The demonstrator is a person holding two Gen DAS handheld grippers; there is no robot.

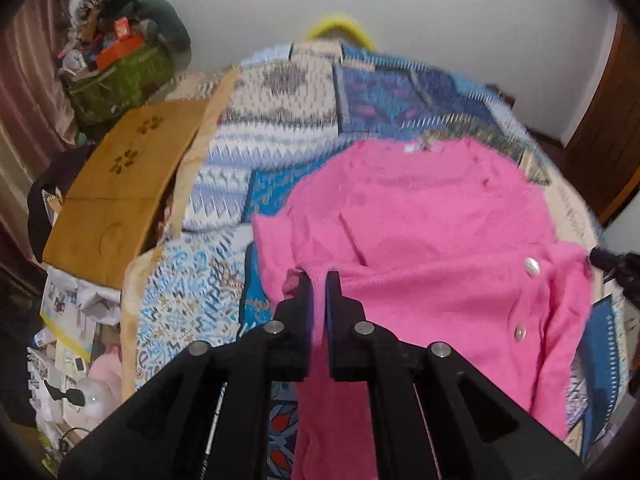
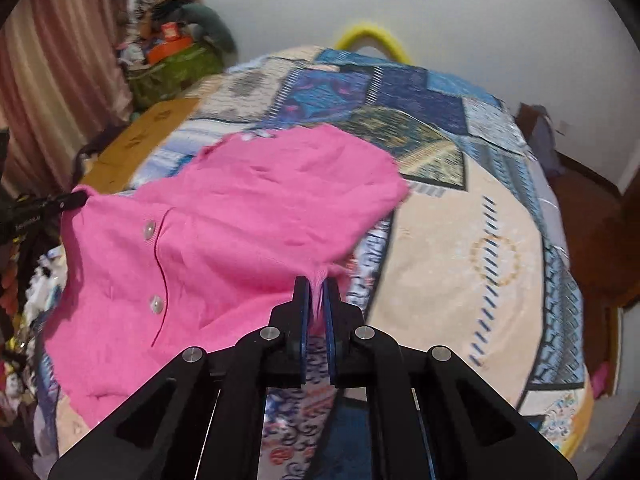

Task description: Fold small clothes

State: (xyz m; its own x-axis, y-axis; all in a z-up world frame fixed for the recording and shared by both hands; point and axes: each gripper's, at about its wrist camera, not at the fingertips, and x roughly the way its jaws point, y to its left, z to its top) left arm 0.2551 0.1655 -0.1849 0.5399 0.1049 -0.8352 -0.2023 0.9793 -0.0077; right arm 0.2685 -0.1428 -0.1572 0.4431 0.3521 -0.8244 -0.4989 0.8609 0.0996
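1. The pink cardigan (image 1: 420,240) lies on the bed (image 1: 280,92), which is covered by a patchwork quilt. Its neckline points away from both cameras, toward the wall, and its hem is on the near side.

2. The left hand-held gripper (image 1: 318,280) is clenched on a fold of pink fabric at the near left corner of the garment; the knit fills the gap between its fingers.

3. The right hand-held gripper (image 2: 316,284) is also clenched, pinching a thin edge of the same cardigan at the near right side.

4. Between the two grips the near edge is lifted from the quilt and stretched across, while the far part rests flat. Two buttons (image 2: 150,230) show on the raised part.

5. The long axis of the garment runs straight forward from both grippers, so neither is nearer to the collar. In my judgement the coming move is to carry both corners forward together toward the neckline. The two hands must keep level, otherwise the fold will lie crooked.
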